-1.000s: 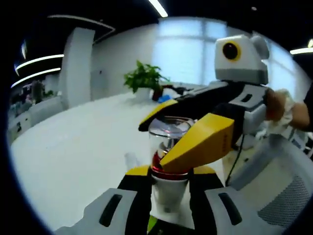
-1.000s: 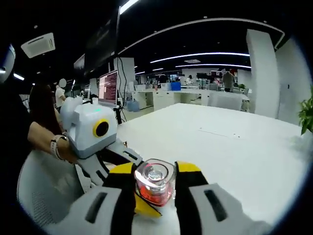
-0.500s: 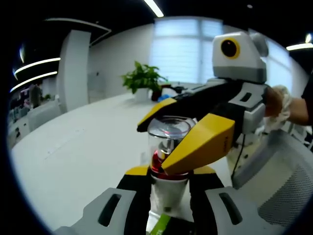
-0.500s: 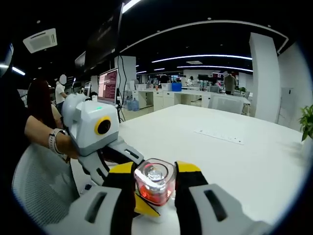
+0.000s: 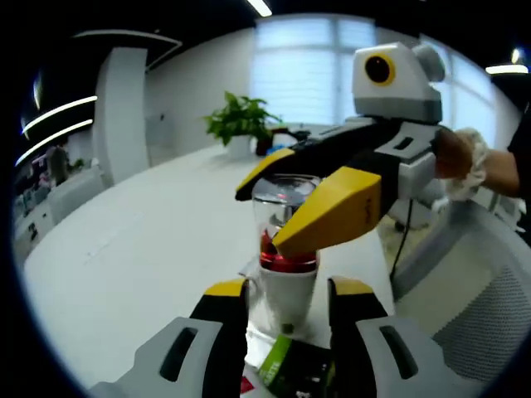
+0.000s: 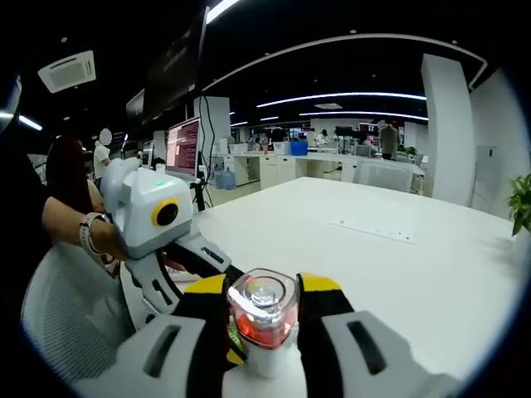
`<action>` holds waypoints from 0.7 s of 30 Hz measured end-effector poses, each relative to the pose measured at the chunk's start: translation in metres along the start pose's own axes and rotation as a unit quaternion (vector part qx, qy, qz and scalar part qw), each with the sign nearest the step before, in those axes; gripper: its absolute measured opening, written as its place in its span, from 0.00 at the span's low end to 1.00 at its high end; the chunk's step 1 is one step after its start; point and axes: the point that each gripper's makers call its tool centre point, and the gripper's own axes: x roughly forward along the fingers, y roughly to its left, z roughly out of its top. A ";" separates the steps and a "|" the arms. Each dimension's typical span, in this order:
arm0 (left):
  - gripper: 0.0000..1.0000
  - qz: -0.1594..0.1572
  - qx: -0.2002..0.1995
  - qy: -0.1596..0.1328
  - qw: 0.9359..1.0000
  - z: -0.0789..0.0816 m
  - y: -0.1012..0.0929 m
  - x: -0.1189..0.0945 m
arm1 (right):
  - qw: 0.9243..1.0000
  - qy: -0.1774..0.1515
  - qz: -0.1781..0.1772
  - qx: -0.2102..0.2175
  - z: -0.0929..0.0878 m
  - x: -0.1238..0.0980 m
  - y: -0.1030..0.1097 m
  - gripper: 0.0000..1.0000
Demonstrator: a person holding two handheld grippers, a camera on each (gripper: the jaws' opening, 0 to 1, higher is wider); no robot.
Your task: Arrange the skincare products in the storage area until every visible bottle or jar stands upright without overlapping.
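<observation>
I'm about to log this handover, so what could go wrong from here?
1. The right hand-held gripper clamps only the clear cap of the bottle; the cap might pull off or the bottle swing.
2. The left hand-held gripper has opened, so nothing else steadies it.
3. A green packet lies beneath; set on it, the bottle may tip.

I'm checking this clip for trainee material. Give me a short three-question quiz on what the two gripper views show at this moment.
1. True or false: the right gripper is shut on the clear cap of the bottle.
2. In the left gripper view, the left gripper's jaws are: A) clamped tight on the bottle's white body, B) either side of the white body with gaps showing, C) away from the bottle.
3. Fill in: behind the bottle in the left gripper view, a green ____ stands on the white table.

Key: 1 true; 2 B; 3 potted plant.
</observation>
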 end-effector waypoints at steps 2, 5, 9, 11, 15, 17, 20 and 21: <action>0.36 0.000 0.008 0.018 1.000 -0.009 -0.002 -0.002 | 1.000 0.000 -0.004 -0.001 0.000 0.000 -0.001 0.30; 0.39 -0.002 0.016 0.049 0.999 -0.027 -0.005 -0.003 | 1.000 0.001 -0.006 0.000 0.000 0.000 -0.002 0.30; 0.38 0.008 0.017 0.092 0.996 -0.050 -0.005 -0.004 | 1.000 0.002 -0.006 0.000 0.000 0.001 -0.002 0.31; 0.39 0.008 0.028 0.109 0.994 -0.058 -0.005 -0.005 | 1.000 0.003 -0.005 0.000 0.000 0.001 -0.003 0.31; 0.40 -0.001 0.072 0.148 0.986 -0.074 -0.010 -0.006 | 1.000 0.005 -0.005 0.001 0.000 0.002 -0.003 0.31; 0.40 -0.004 0.089 0.172 0.981 -0.083 -0.013 -0.007 | 1.000 0.005 -0.004 0.000 0.000 0.002 -0.004 0.31; 0.36 -0.008 0.091 0.182 0.979 -0.090 -0.015 -0.005 | 1.000 0.006 -0.002 0.001 0.000 0.002 -0.004 0.31; 0.35 -0.009 0.094 0.189 0.977 -0.093 -0.016 -0.005 | 1.000 0.009 -0.002 -0.001 0.000 0.002 -0.004 0.31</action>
